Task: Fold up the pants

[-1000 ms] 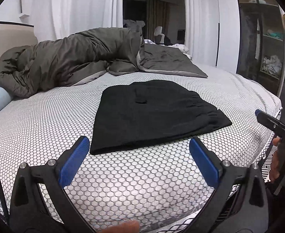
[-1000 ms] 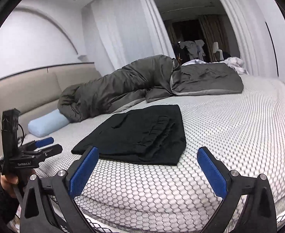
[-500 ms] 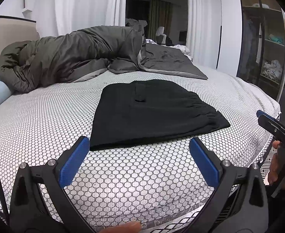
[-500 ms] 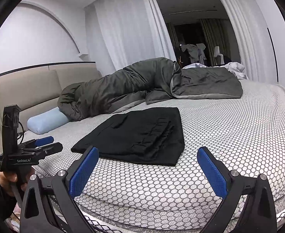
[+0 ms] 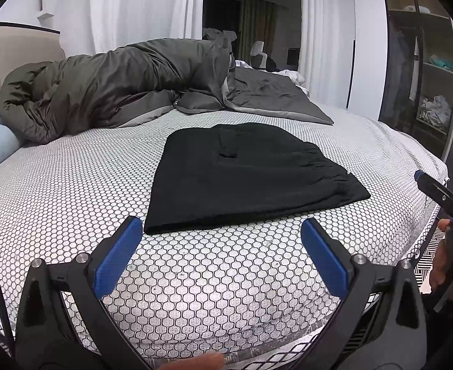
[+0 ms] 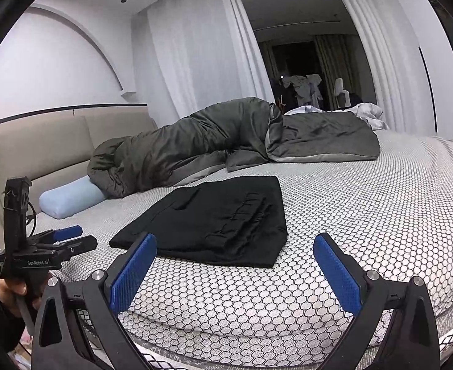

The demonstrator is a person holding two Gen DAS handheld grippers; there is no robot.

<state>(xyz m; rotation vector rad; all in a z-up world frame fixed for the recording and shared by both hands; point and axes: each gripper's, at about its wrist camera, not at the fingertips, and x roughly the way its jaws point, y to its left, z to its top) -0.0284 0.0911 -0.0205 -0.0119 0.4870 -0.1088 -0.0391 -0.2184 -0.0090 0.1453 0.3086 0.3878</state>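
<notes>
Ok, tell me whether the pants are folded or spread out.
Folded: the black pants lie as a compact layered rectangle on the bed.

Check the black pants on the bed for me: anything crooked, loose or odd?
Nothing stands out. The black pants lie flat in a folded rectangle on the honeycomb sheet, edges fairly even, clear of the grey duvet. Both hand-held grippers, left and right, are open and empty.

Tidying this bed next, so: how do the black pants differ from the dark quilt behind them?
The black pants lie flat in a neat folded rectangle; the quilt is heaped in a bulky roll. The pants are matte black, the quilt olive-grey with a paler lining. Both rest on the honeycomb-patterned mattress, untouched by either gripper.
</notes>
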